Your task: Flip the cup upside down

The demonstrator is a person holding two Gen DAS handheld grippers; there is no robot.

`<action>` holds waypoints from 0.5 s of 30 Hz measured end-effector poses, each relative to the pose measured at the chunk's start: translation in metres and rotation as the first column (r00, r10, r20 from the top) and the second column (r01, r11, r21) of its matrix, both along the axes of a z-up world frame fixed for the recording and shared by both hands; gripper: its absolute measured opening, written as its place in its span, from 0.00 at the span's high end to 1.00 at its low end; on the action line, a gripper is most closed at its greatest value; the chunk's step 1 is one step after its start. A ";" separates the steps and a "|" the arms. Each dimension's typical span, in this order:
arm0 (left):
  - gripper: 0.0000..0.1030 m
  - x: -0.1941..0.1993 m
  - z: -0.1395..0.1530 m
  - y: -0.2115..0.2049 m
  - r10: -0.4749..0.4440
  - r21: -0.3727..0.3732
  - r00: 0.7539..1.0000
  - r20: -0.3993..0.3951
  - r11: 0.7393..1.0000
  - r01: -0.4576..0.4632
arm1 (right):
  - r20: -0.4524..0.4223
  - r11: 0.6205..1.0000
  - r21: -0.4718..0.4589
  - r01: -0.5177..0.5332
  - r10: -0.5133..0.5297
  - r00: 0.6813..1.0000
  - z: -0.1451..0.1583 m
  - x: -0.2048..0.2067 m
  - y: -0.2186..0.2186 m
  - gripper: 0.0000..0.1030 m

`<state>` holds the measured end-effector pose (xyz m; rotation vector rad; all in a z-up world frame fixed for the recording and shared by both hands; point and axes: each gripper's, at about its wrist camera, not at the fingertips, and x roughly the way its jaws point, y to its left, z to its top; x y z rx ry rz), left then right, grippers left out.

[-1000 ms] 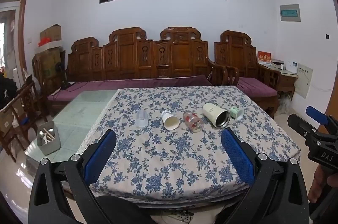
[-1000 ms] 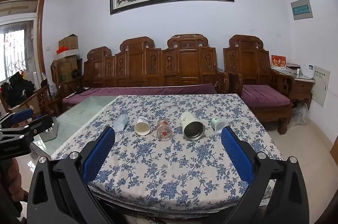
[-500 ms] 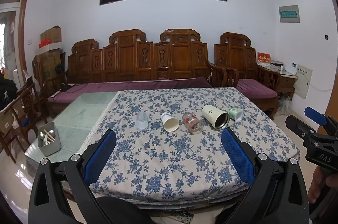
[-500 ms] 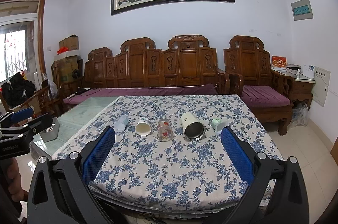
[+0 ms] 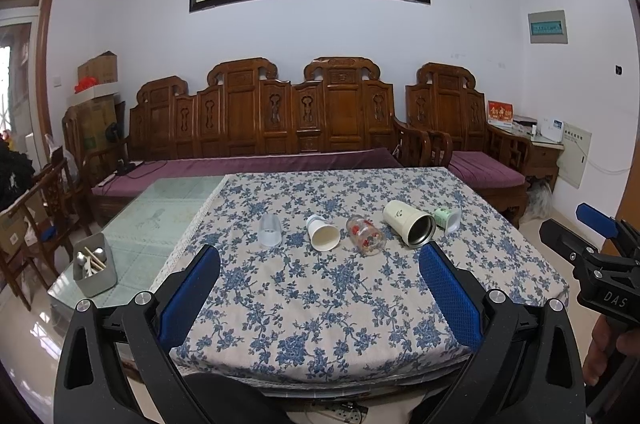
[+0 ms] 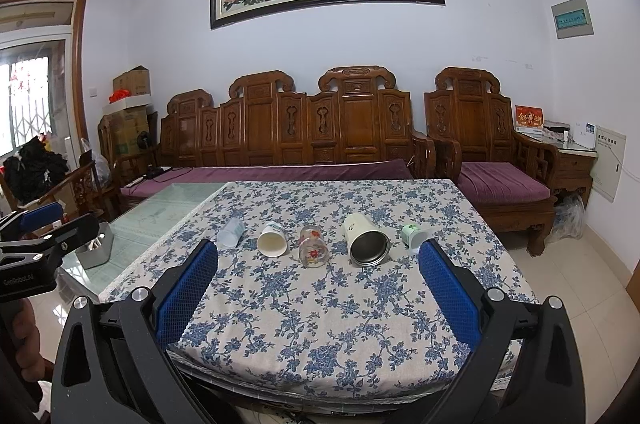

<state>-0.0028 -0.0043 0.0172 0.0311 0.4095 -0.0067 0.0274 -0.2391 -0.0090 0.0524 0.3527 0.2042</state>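
Five cups in a row on the floral tablecloth (image 5: 320, 304), both grippers held back with nothing in them.

Left to right: frosted plastic cup (image 5: 270, 231) mouth-down, then on their sides a white paper cup (image 5: 322, 233), a flower-printed glass (image 5: 365, 235), a cream steel-lined tumbler (image 5: 409, 223) and a small green cup (image 5: 447, 218). Left gripper (image 5: 319, 298) and right gripper (image 6: 318, 294) spread wide at the near table edge, well apart from every cup. Metal utensil caddy (image 5: 94, 270) on the bare glass tabletop (image 5: 160, 208).

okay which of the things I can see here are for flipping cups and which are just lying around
For the job: frosted cup, white paper cup, flowered glass, cream tumbler, green cup, left gripper, right gripper.

Lying about: metal utensil holder, flowered tablecloth.
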 end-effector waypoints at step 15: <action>0.06 -0.003 0.007 0.003 0.000 0.000 1.000 0.005 1.000 0.000 | 0.004 1.000 0.002 0.002 -0.002 1.000 0.001 -0.002 0.000 0.02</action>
